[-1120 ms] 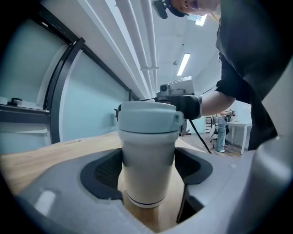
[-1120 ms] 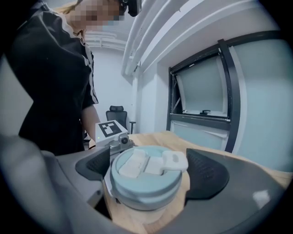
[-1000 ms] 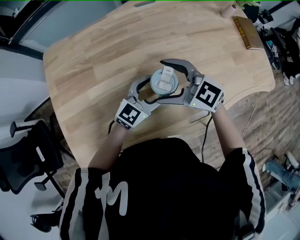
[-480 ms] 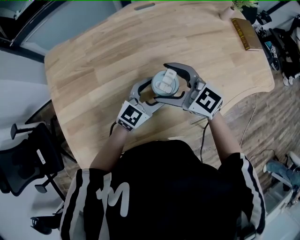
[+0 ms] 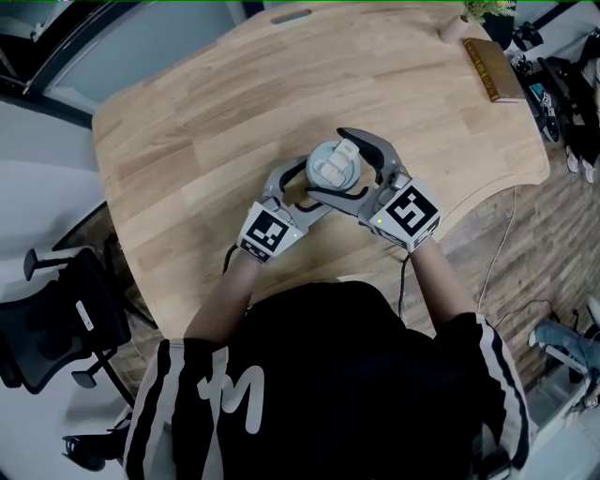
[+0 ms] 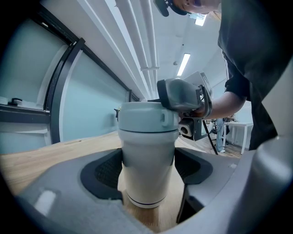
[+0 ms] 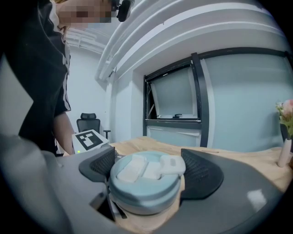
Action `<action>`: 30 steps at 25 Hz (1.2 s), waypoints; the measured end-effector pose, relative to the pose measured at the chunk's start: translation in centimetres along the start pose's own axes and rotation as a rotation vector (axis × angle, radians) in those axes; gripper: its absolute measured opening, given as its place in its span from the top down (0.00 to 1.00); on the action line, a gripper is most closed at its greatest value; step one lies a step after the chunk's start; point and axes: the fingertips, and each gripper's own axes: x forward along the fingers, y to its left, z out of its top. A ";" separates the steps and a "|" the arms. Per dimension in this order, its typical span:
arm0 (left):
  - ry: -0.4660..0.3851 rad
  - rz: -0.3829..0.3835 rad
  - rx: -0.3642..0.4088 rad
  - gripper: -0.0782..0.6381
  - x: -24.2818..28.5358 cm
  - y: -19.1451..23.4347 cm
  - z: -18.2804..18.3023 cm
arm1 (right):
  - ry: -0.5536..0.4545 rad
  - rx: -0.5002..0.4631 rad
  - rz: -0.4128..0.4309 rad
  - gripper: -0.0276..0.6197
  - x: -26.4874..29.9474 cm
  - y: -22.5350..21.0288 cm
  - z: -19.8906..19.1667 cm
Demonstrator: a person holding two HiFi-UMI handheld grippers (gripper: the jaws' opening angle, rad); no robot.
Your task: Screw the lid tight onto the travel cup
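Observation:
A pale blue-grey travel cup stands upright on the wooden table. Its lid, with a white flip tab, sits on top. My left gripper is low on the near left, and both pads press on the cup's body. My right gripper comes in from the right at lid height. Its pads touch both sides of the lid, so it is shut on the lid. The cup's foot is partly hidden behind the left gripper's frame.
A brown book lies at the table's far right corner, with a small pot beside it. The table's curved front edge runs close to my right hand. A black office chair stands at lower left and a vase at right.
The right gripper's jaws have drawn in against the lid. Its marker cube has swung slightly towards me, and the lid's tab now points a little more to the right. The left gripper holds still.

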 end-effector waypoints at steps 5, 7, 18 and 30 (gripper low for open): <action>-0.004 0.005 0.001 0.39 0.0 0.1 0.0 | 0.015 0.020 -0.087 0.27 0.0 -0.3 -0.2; -0.004 0.007 -0.001 0.39 0.0 0.1 0.0 | 0.020 0.019 -0.119 0.27 0.0 -0.5 -0.1; -0.010 0.028 -0.005 0.39 0.2 0.1 0.1 | 0.045 0.064 -0.276 0.27 -0.1 -1.1 0.0; -0.020 0.061 -0.023 0.39 0.1 0.3 0.2 | 0.064 0.126 -0.506 0.27 -0.3 -2.1 -0.2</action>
